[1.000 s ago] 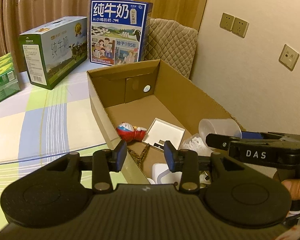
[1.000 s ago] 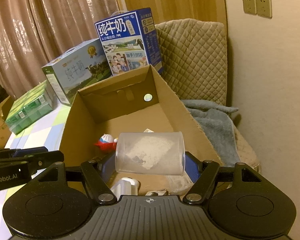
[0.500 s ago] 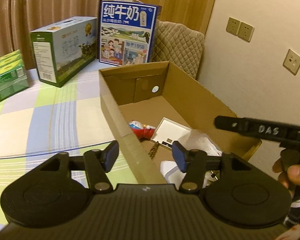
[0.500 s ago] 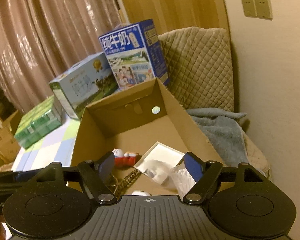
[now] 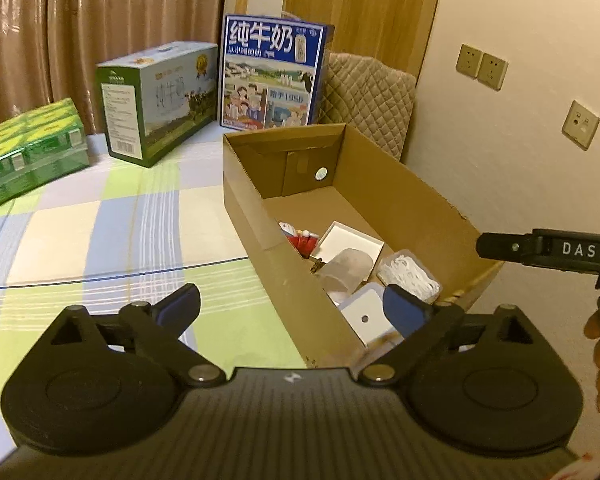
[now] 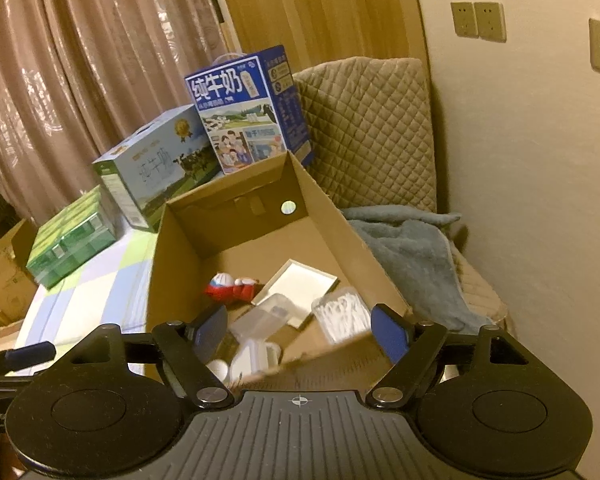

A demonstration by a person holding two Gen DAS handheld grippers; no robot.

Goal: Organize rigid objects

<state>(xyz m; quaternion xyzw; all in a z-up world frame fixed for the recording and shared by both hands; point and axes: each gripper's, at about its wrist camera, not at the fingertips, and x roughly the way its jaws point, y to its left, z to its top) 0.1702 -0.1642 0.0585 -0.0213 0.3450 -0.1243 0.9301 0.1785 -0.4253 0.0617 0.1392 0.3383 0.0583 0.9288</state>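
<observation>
From my left camera, farthest left is a green multipack [image 5: 30, 148] on the checked cloth of the desk [image 5: 100, 232], then a green-and-white milk carton box [image 5: 156, 96], then a blue milk box [image 5: 272, 72] standing upright behind the open cardboard box [image 5: 412, 208]. My left hand-held gripper [image 5: 292, 306] is spread wide and holds nothing; it hangs over the box's near left wall, which sits between the fingers and the things inside. In the box, left to right, I see a red and blue toy figure [image 5: 300, 238], a shallow white tray [image 5: 350, 242], a clear plastic cup [image 5: 346, 270] lying on its side just beside the tray, a white block with a small hole [image 5: 366, 314], and a clear tub of white pieces [image 5: 410, 272]. My right hand-held gripper [image 6: 302, 332] is also spread wide and empty, above the box's near end. To the right are a quilted chair [image 6: 372, 128] with a grey-blue blanket [image 6: 408, 252], and the wall sockets [image 6: 478, 20].
</observation>
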